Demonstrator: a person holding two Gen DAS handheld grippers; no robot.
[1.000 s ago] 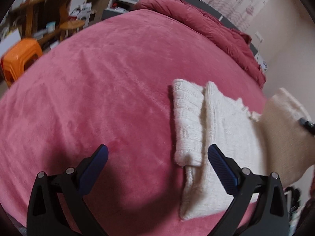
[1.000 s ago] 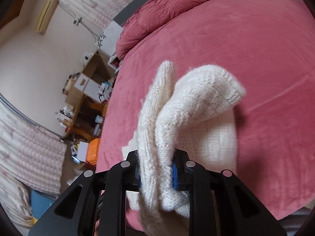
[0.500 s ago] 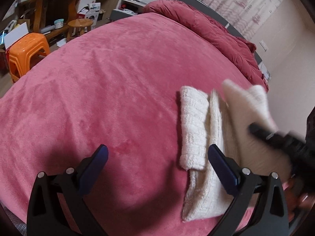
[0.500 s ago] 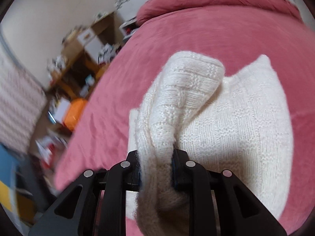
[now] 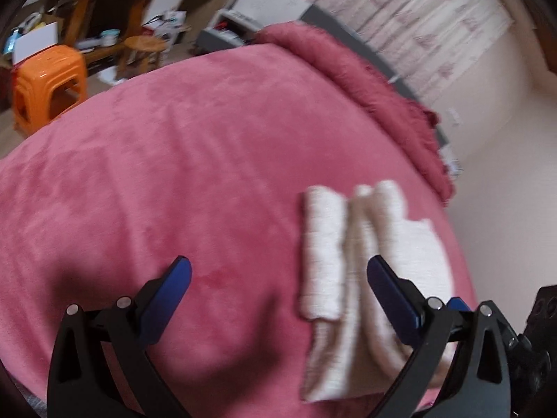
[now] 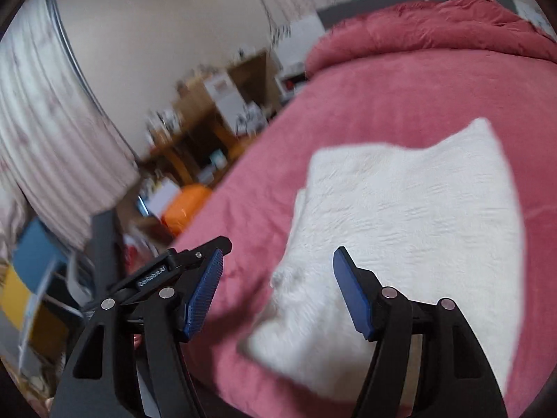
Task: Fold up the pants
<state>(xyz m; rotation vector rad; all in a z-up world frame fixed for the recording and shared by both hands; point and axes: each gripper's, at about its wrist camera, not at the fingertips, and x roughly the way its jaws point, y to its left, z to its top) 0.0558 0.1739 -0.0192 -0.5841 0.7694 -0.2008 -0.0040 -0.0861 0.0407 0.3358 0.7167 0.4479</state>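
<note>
1. The pink blanket (image 5: 167, 181) covers the whole bed in front of you and fills most of both wrist views; it carries a few shallow wrinkles. A rumpled, darker red quilt (image 5: 365, 80) is bunched along its far edge.
2. The pants (image 6: 410, 216), cream and knitted, lie folded on the blanket near the edge closest to you. From your right wrist they read as one broad layered panel with a raised corner at the far right. From your left wrist the pants (image 5: 351, 254) show a narrow rolled strip on the left beside a wider folded part; that view is blurred, so you cannot count the layers.
3. Your left gripper (image 5: 278, 278) hovers over the blanket with its blue-padded fingers (image 5: 170, 289) spread wide and nothing between them. The right-hand finger overlaps the pants in the picture; whether it touches them you cannot tell.
4. Your right gripper (image 6: 276, 278) also has its fingers well apart, gripping nothing. The near corner of the pants sits between them in the picture, just below the tips.
5. Beyond the bed, an orange plastic stool (image 5: 48, 83) stands on the floor by a cluttered wooden desk (image 5: 101, 3); the striped curtain (image 6: 45, 132) hangs at the left of your right wrist's view.
</note>
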